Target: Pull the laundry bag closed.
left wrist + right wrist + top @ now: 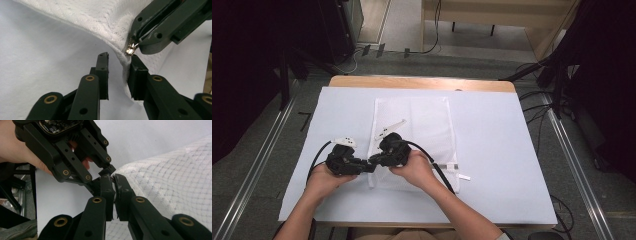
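Overhead, a wooden table (422, 82) is covered by a pale blue-white sheet (492, 150), and a white mesh laundry bag (422, 125) lies flat near its middle. A person's two hands come in from the near edge, each holding a black gripper, and the two tools meet tip to tip at the bag's near left corner.

The left gripper (119, 72) has its jaws spread apart — the bag's raised edge runs between them, lying against the inner face of one jaw while the other stands clear of it. Just beyond its tips sits a small metal zipper pull (131, 48).

The right gripper (113, 195) has its jaws pressed together, pinching that zipper pull at the bag's corner; seen from the left gripper, the metal tab is caught at the very tip. The right hand (416, 167) rests on the bag, and the left hand (323, 181) is on the sheet just beside it.
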A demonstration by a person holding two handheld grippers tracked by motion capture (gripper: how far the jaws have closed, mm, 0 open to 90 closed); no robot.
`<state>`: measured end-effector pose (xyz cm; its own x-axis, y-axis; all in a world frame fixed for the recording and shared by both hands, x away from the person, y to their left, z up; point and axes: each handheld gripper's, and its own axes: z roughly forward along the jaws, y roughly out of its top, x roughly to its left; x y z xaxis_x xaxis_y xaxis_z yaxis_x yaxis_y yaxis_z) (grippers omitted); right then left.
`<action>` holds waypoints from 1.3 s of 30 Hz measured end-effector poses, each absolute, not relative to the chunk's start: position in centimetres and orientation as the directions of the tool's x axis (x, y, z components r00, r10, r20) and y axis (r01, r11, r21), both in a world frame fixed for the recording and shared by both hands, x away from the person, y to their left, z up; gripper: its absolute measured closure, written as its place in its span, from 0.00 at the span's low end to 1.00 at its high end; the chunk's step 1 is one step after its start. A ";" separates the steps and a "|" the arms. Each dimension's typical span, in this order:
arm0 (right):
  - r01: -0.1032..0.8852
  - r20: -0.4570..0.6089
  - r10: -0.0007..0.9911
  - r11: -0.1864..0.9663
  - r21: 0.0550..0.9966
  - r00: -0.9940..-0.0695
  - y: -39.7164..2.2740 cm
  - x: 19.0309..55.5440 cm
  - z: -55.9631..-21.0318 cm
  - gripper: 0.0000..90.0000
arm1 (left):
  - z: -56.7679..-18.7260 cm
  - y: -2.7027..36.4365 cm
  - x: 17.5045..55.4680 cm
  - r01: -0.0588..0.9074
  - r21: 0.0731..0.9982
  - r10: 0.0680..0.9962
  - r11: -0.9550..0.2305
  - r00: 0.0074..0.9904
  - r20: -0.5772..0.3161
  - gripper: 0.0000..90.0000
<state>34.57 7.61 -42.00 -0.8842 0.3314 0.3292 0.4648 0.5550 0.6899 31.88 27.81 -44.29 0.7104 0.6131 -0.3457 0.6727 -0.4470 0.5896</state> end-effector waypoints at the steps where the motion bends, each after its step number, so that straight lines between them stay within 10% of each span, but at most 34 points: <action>1: 0.464 0.330 0.329 0.557 0.689 -0.885 7.6 34.6 -42.0 0.97 | -44.3 27.8 31.9 0.673 0.589 0.613 -0.448 0.710 -0.346 0.85; 39: 0.468 0.320 0.346 0.573 0.672 -0.882 5.7 35.7 -43.8 0.98 | -43.6 28.6 31.8 0.693 0.580 0.612 -0.429 0.695 -0.378 0.99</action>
